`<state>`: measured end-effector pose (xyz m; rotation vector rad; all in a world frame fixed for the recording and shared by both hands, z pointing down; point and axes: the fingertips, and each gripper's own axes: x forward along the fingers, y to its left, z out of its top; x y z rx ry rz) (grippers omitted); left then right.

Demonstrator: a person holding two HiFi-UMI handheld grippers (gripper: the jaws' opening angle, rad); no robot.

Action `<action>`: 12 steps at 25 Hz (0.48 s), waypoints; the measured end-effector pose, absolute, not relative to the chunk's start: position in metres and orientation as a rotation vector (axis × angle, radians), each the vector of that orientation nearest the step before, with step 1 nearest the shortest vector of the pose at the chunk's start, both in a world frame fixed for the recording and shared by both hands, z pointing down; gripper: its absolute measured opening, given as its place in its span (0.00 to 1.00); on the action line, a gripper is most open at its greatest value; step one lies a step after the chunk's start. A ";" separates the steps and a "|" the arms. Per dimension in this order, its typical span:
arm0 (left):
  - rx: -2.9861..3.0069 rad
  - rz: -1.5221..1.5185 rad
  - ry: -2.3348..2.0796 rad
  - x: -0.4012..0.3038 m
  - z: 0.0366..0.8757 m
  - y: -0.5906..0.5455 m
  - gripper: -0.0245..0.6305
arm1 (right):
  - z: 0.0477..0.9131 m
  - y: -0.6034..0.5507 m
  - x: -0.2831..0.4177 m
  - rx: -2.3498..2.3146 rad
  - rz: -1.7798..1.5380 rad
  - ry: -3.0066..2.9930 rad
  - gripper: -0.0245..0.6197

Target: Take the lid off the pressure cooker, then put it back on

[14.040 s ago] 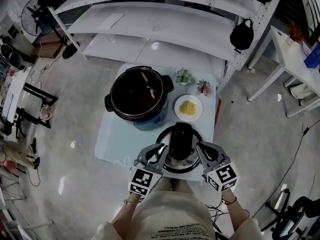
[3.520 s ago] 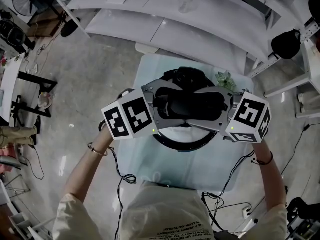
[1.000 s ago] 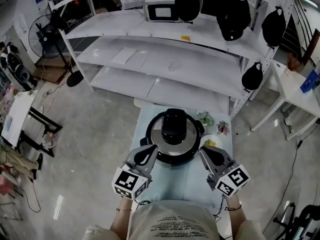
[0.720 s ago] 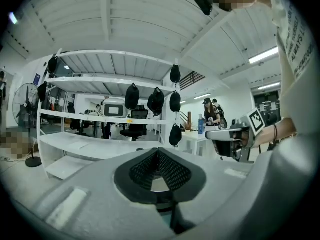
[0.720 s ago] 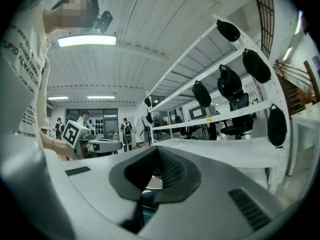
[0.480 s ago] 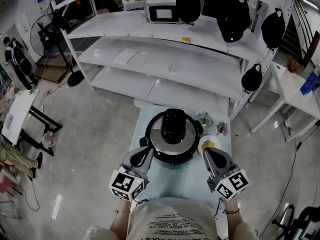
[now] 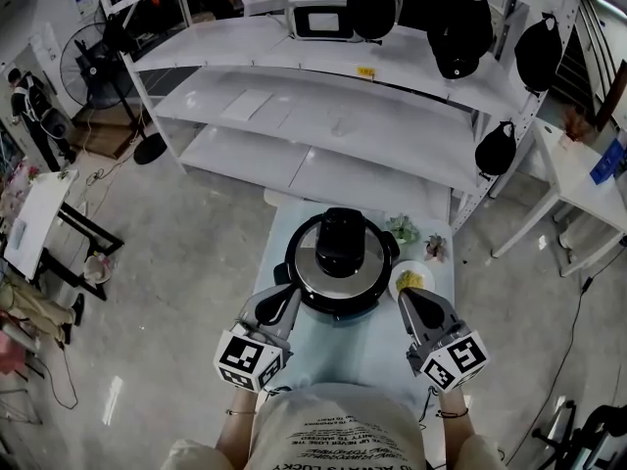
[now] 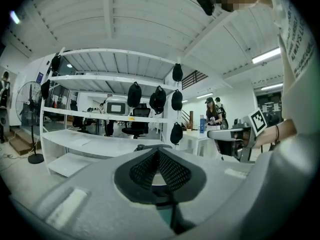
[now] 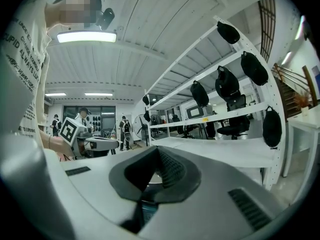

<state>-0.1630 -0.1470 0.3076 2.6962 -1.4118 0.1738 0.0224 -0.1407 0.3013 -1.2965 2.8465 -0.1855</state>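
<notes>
The pressure cooker (image 7: pixel 341 267) stands on the small pale-blue table (image 7: pixel 358 346) with its silver lid (image 7: pixel 364 275) on; the lid's black handle (image 7: pixel 340 241) faces up. My left gripper (image 7: pixel 286 299) is shut and empty, just off the cooker's near left side. My right gripper (image 7: pixel 405 300) is shut and empty too, off the near right side. Neither touches the cooker. In the left gripper view the shut jaws (image 8: pixel 158 155) hide most of the cooker, and the right gripper (image 8: pixel 231 134) shows beyond. The right gripper view shows its shut jaws (image 9: pixel 159 156) and the left gripper (image 9: pixel 97 144).
A white plate (image 7: pixel 397 287) with yellow food sits right of the cooker, close to my right gripper. Two small plants (image 7: pixel 402 229) (image 7: pixel 434 250) stand behind it. White shelving (image 7: pixel 323 116) with a microwave (image 7: pixel 318 13) and hanging black bags rises behind the table. People stand in the background.
Earlier the lid lay on the table in front of the open pot, then both grippers carried it. Now it sits on the cooker and both grippers are off it, nearly still.
</notes>
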 end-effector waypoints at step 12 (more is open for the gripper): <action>2.697 0.187 -1.391 -0.161 0.310 -0.143 0.08 | 0.302 -0.136 0.024 -1.309 -0.195 2.837 0.05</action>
